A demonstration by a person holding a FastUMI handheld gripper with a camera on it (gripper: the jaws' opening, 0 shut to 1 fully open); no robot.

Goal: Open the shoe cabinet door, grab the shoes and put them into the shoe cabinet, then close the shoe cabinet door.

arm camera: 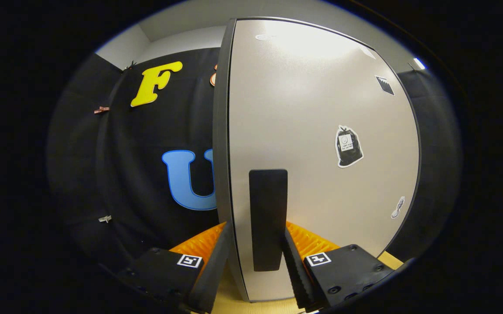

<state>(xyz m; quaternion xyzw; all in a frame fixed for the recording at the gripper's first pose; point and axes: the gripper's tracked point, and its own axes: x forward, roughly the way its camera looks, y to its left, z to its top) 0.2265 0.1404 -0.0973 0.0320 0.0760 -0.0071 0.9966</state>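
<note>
To the left of the gripper (251, 261), the black cloth wall of the booth (116, 174) is seen, well beyond the fingers. The left finger (214, 266) is placed just outside the dark edge of the shoe cabinet door (321, 113), which is seen nearly edge-on and rises straight ahead of the tool. Between the 2 fingers, the door's edge and its dark upright handle (268, 218) are bracketed; the right finger (295, 270) lies against the pale face of the door, touching or just beside the handle. The fingers are drawn in close around door edge and handle together, but whether both actually press on them cannot be told. Further right, beyond the right finger, 2 stickers are seen on the door face, a dark bag-shaped one (348, 147) and a small pale one (398, 207) lower down.

No shoes and no cabinet interior are visible, so it cannot be told whether the shoes are already stowed. The step in hand is judged to be a door step, either the opening or the closing. If it is the opening, the swing, the shoe transfer and the final closing are all left.
</note>
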